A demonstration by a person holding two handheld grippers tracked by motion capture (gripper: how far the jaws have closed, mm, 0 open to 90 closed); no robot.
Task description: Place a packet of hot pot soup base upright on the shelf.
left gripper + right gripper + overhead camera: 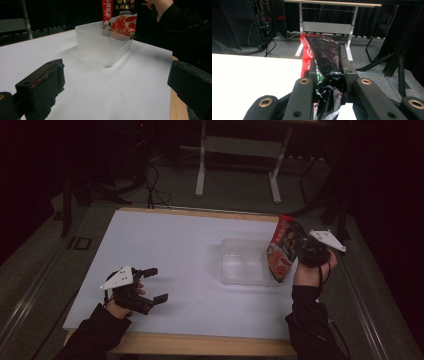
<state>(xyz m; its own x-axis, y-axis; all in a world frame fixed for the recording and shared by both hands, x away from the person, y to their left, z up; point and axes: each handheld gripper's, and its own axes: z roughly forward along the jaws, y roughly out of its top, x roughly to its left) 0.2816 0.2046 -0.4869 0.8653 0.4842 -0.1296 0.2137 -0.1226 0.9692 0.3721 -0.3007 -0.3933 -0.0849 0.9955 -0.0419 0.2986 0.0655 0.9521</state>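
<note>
A red sauce packet (281,249) with a food picture hangs upright over the right edge of a clear plastic box (242,261). My right gripper (300,248) is shut on the packet's side, held above the table's right part. The left gripper view shows the packet (120,18) at the far rim of the box (102,45), which has an inner divider. In the right gripper view the packet (325,62) is pinched between the two jaws. My left gripper (155,285) rests open at the front left of the table, nothing between its fingers (42,87).
The white table top (165,255) has a wooden front edge (200,345). Behind the table stands a white desk frame (237,150) on dark floor, with cables (155,185) at the back left.
</note>
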